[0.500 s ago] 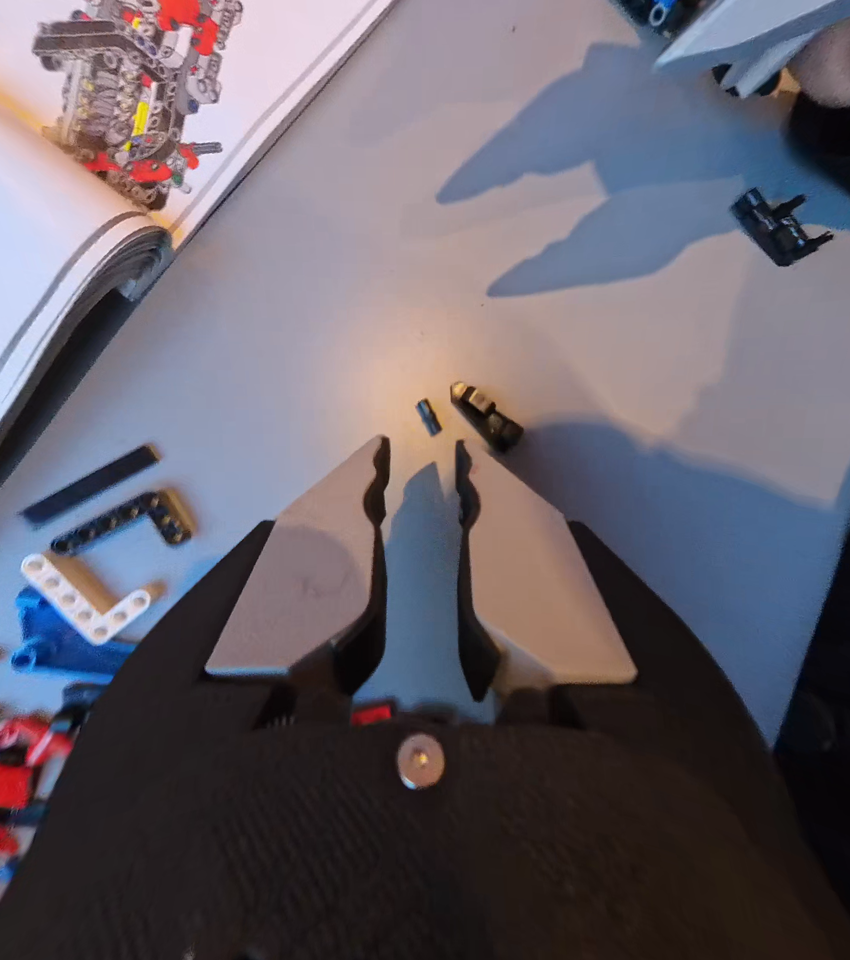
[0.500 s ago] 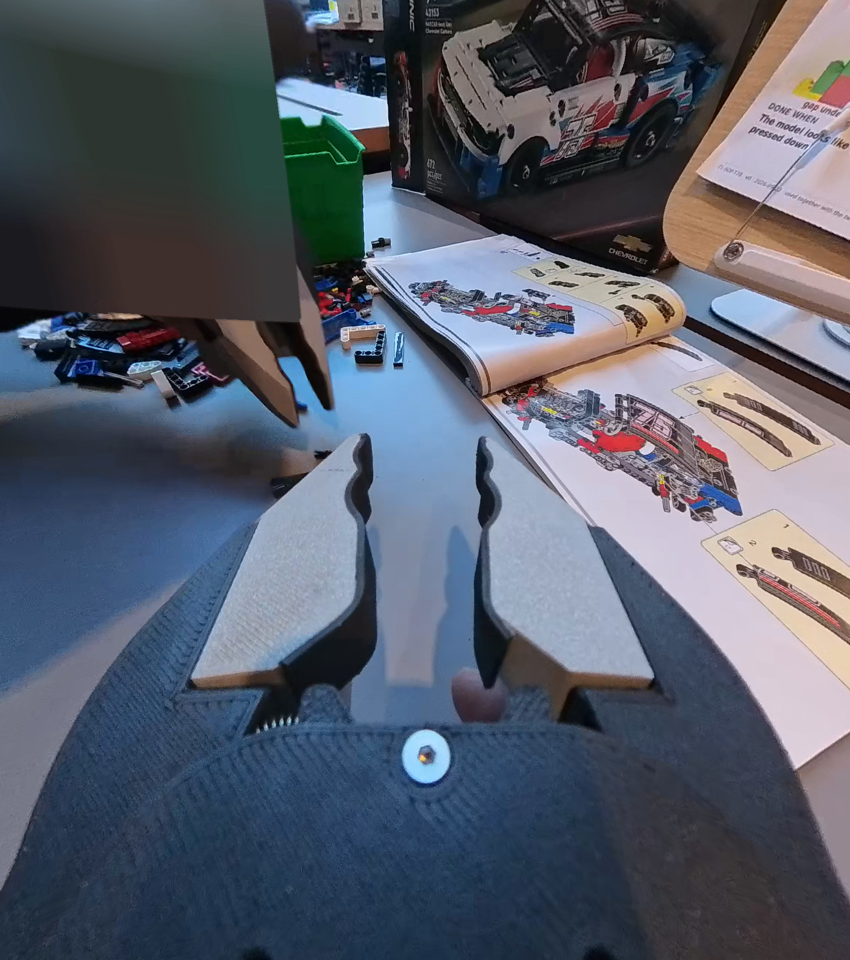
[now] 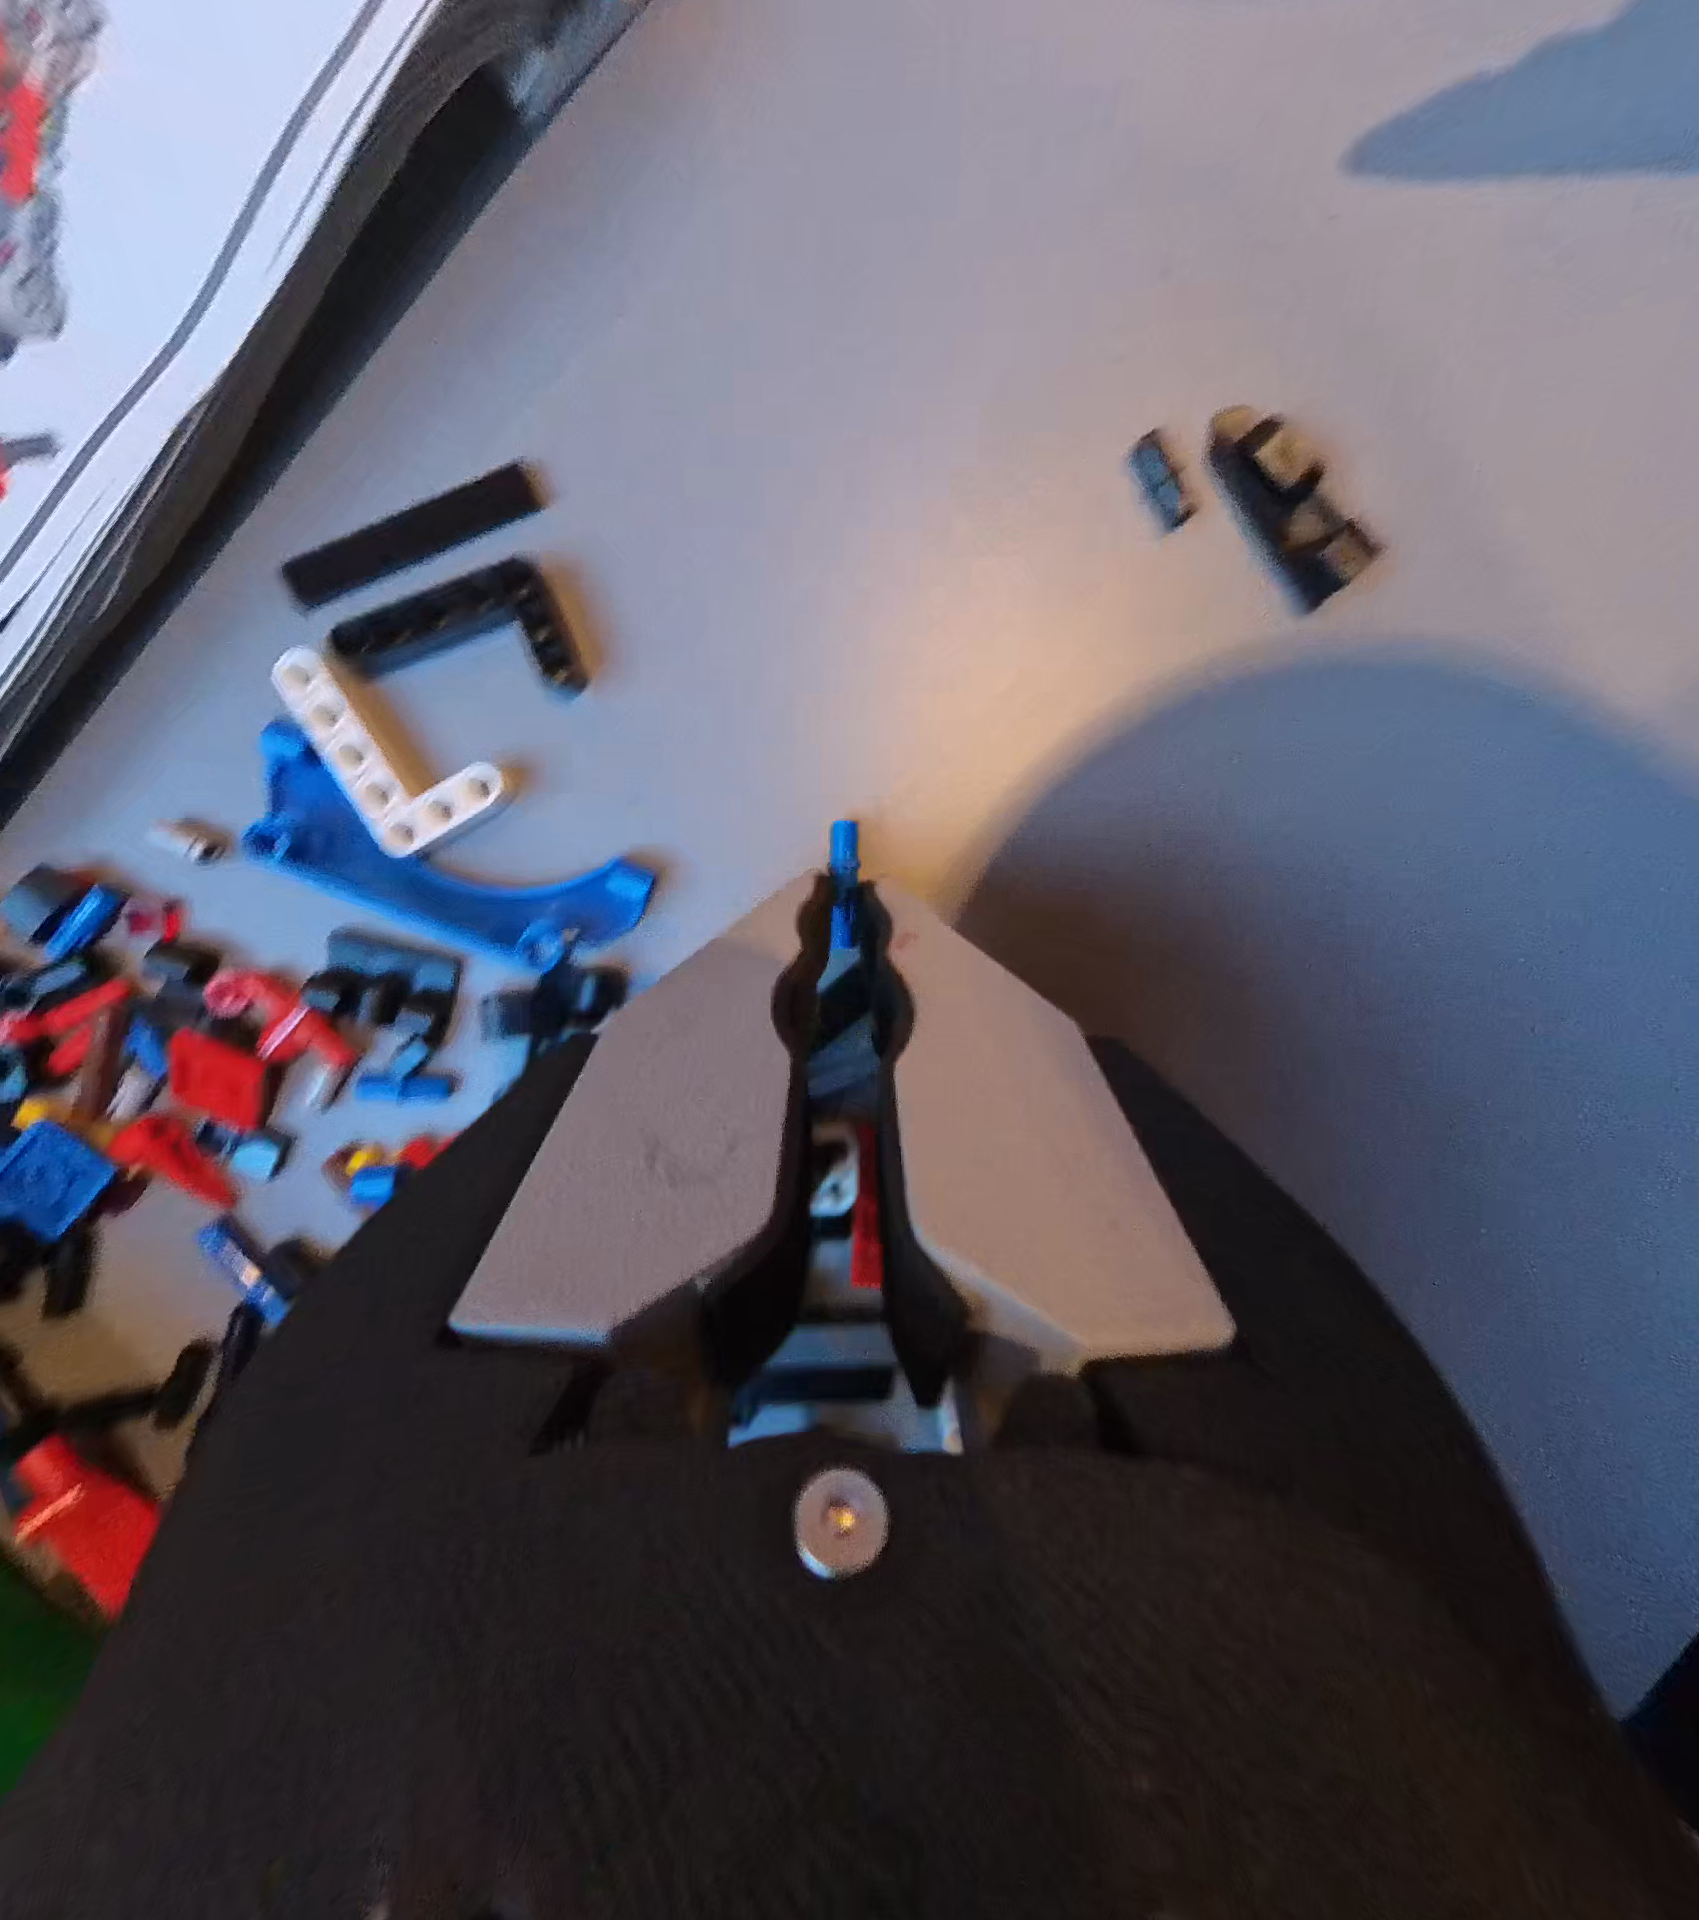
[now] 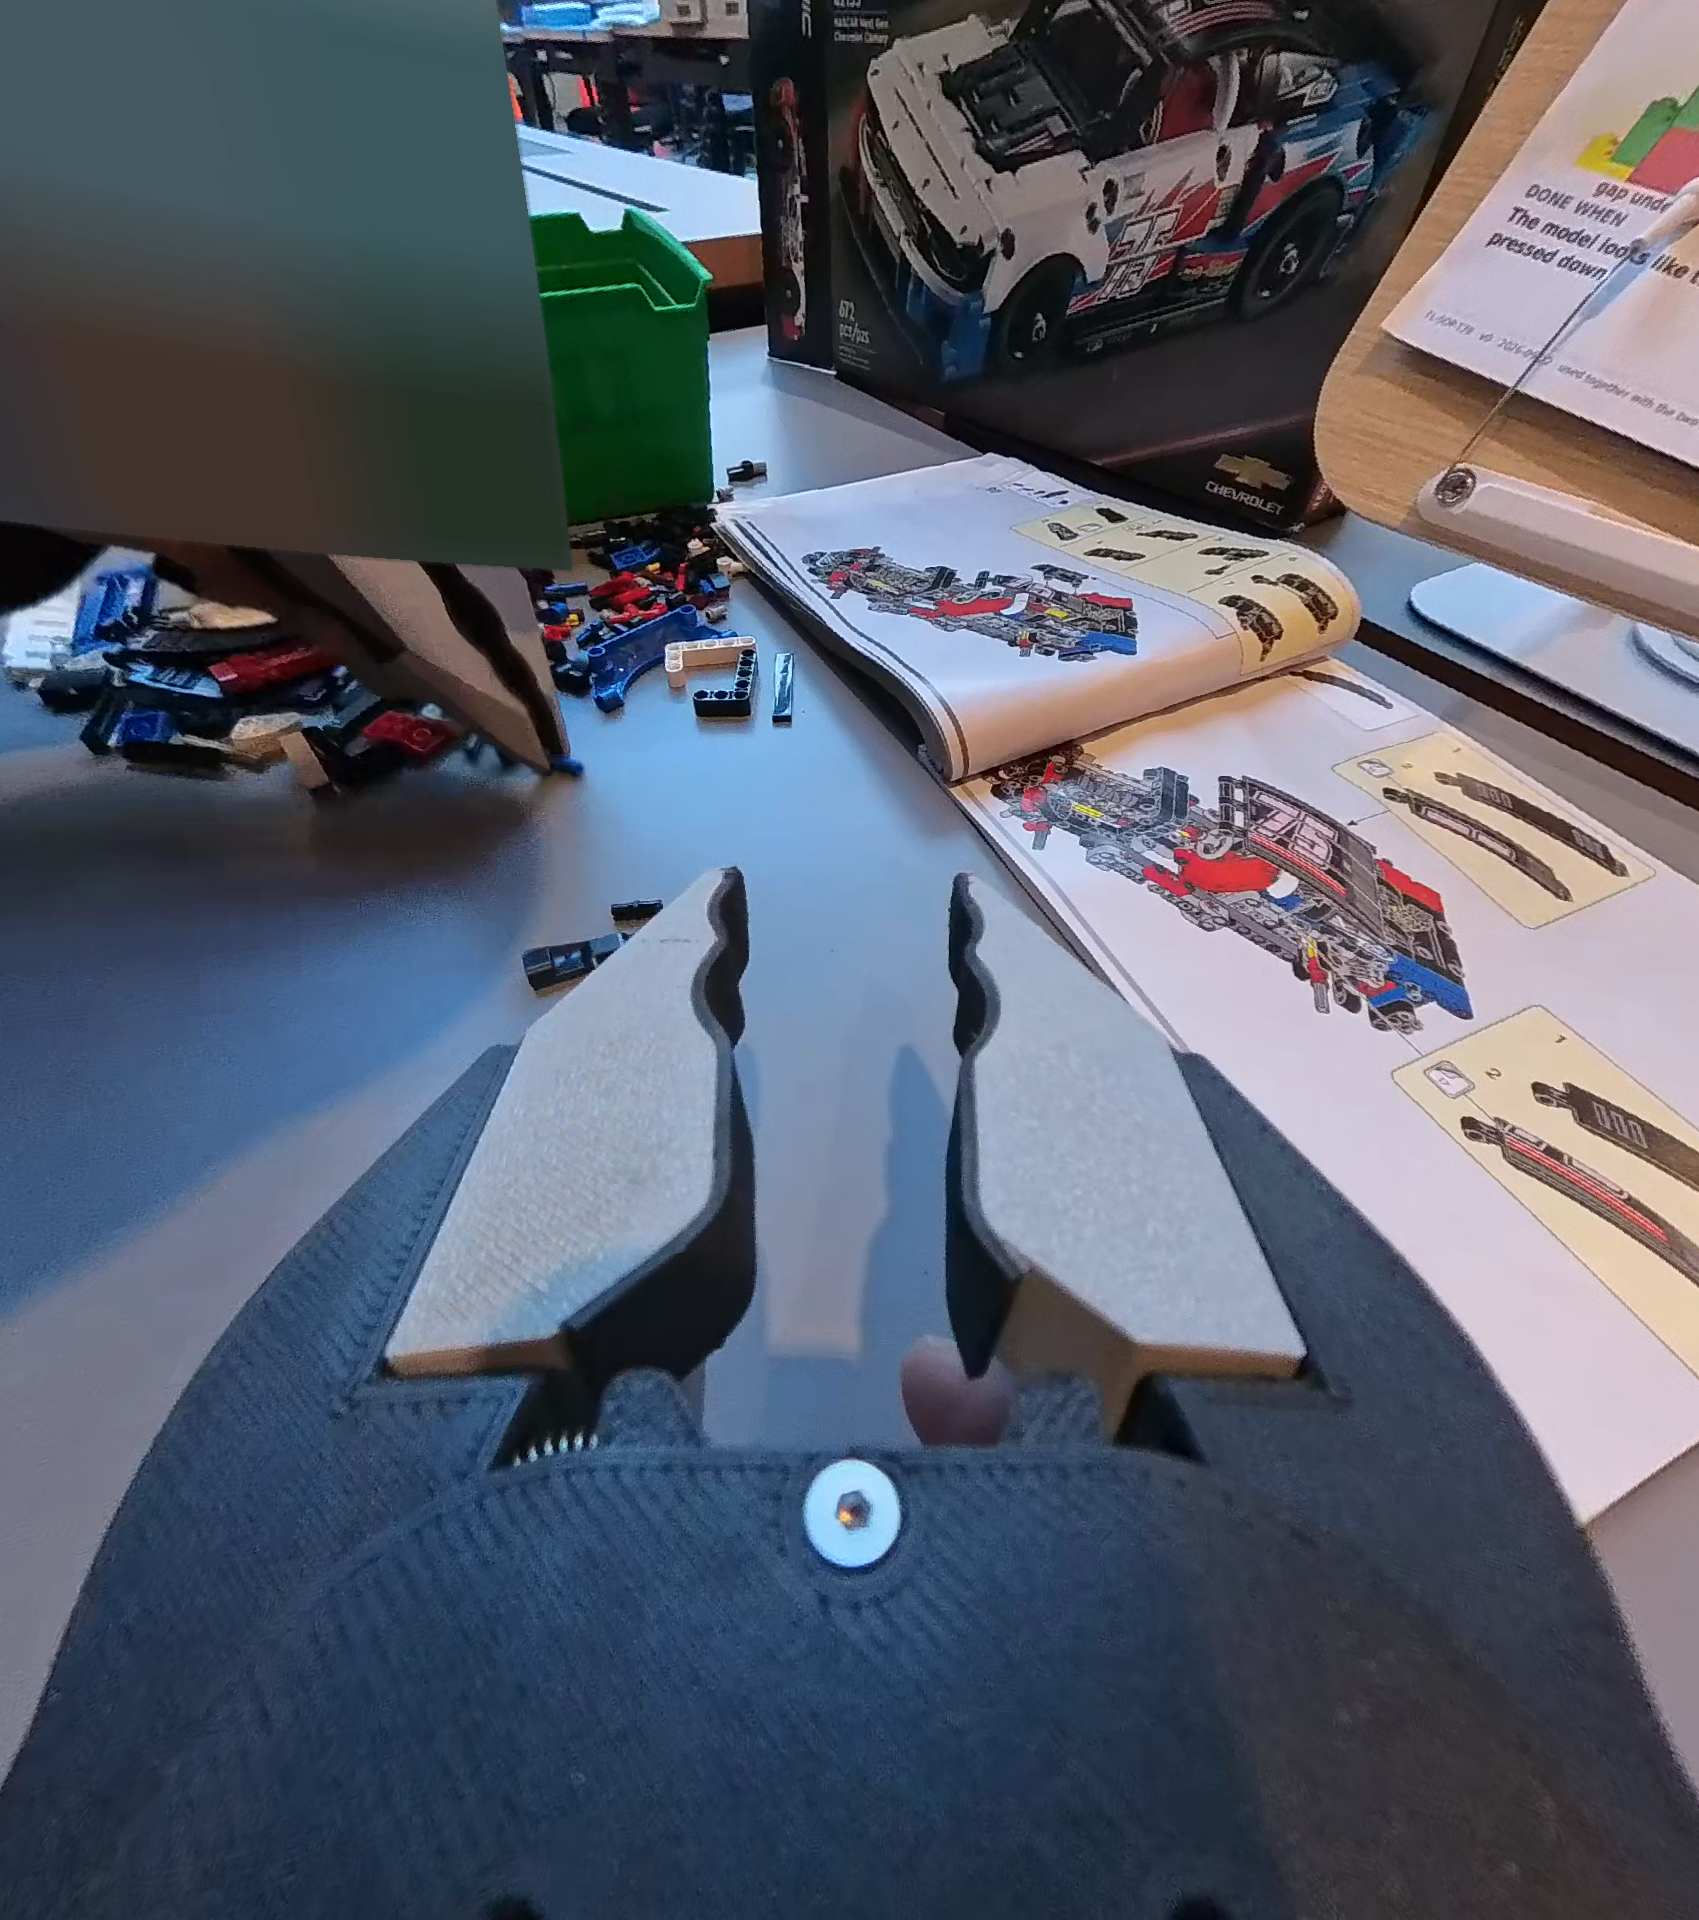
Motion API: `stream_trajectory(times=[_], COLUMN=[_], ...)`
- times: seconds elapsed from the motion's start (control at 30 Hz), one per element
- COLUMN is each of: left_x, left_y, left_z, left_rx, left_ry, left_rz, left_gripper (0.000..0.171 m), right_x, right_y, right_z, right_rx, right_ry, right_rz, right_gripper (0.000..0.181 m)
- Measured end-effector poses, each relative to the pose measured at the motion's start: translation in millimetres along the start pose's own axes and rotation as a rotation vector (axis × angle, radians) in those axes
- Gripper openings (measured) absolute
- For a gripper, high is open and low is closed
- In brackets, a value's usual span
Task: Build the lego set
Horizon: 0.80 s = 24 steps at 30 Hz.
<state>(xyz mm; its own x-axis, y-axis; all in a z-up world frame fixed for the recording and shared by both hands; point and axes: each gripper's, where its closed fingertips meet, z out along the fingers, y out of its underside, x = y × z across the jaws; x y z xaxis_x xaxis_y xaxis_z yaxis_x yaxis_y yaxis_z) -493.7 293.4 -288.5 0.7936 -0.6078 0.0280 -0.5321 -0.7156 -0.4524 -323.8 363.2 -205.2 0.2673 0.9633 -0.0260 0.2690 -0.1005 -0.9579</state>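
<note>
My left gripper [image 3: 843, 902] is shut on a small blue pin [image 3: 843, 850], whose tip sticks out past the fingertips just above the grey table. The right wrist view shows it [image 4: 554, 753] at the edge of the loose piece pile [image 4: 232, 686], the blue pin [image 4: 566, 767] at its tip. My right gripper [image 4: 850, 914] is open and empty, low over the table. A small black pin [image 3: 1162, 480] and a black connector piece [image 3: 1286, 509] lie apart from the pile; both also show left of my right gripper, the connector [image 4: 570, 961] and the pin [image 4: 637, 909].
A black L beam [image 3: 471, 623], a white L beam [image 3: 388, 769], a blue curved panel [image 3: 429, 883] and a black strip [image 3: 414, 535] lie near the open instruction booklet [image 4: 1084, 623]. A green bin [image 4: 616, 353] and the set's box [image 4: 1084, 208] stand behind. A document stand [image 4: 1551, 520] is at the right. Some 20 centimeters of space lies between my two pairs of fingers. Between my left fingertips and the black connector piece [image 3: 1286, 509] there is roughly 10 centimeters.
My left gripper was open over the black pin and connector; it has moved left to the pile's edge and shut on a blue pin. My right gripper has barely moved.
</note>
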Motion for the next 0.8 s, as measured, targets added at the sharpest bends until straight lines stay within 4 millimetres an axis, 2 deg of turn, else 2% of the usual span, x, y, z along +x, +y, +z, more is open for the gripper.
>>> stream_trajectory(times=[0.03, 0.1, 0.13, 0.3, 0.37, 0.43, 0.53, 0.7, 0.8], left_x=[-6, -16, -18, -50, -66, -82, -92, -95, -95], left_y=[6, 14, 15, 20, 32, 47, 58, 62, 62], left_z=[-4, -14, -22, -84, -95, -92, -77, -59, -56], left_rx=[-0.011, -0.004, 0.013, 0.124, 0.070, -0.016, -0.080, -0.156, -0.232], left_ry=[-0.021, -0.059, -0.059, -0.177, -0.236, -0.286, -0.284, -0.235, -0.234], left_rz=[-0.010, -0.044, -0.064, -0.164, -0.206, -0.222, -0.250, -0.148, -0.017], left_gripper=[0.004, 0.025, 0.028, 0.026, 0.027, 0.025, 0.021, 0.018, 0.015], right_x=[0, -1, -1, -2, -3, -4, -5, -4, -4], right_y=[0, 0, 1, 1, 1, 2, 2, 0, 0], right_z=[0, 1, 1, 1, 2, 3, 3, 1, 1], right_rx=[-0.001, -0.004, -0.005, -0.006, -0.007, -0.009, -0.010, -0.002, -0.001], right_ry=[-0.001, 0.000, 0.001, -0.003, -0.008, -0.012, -0.008, -0.006, -0.009], right_rz=[-0.001, -0.007, -0.010, -0.006, -0.003, -0.004, -0.013, -0.006, -0.007], right_gripper=[0.035, 0.036, 0.035, 0.035, 0.035, 0.035, 0.035, 0.034, 0.034])
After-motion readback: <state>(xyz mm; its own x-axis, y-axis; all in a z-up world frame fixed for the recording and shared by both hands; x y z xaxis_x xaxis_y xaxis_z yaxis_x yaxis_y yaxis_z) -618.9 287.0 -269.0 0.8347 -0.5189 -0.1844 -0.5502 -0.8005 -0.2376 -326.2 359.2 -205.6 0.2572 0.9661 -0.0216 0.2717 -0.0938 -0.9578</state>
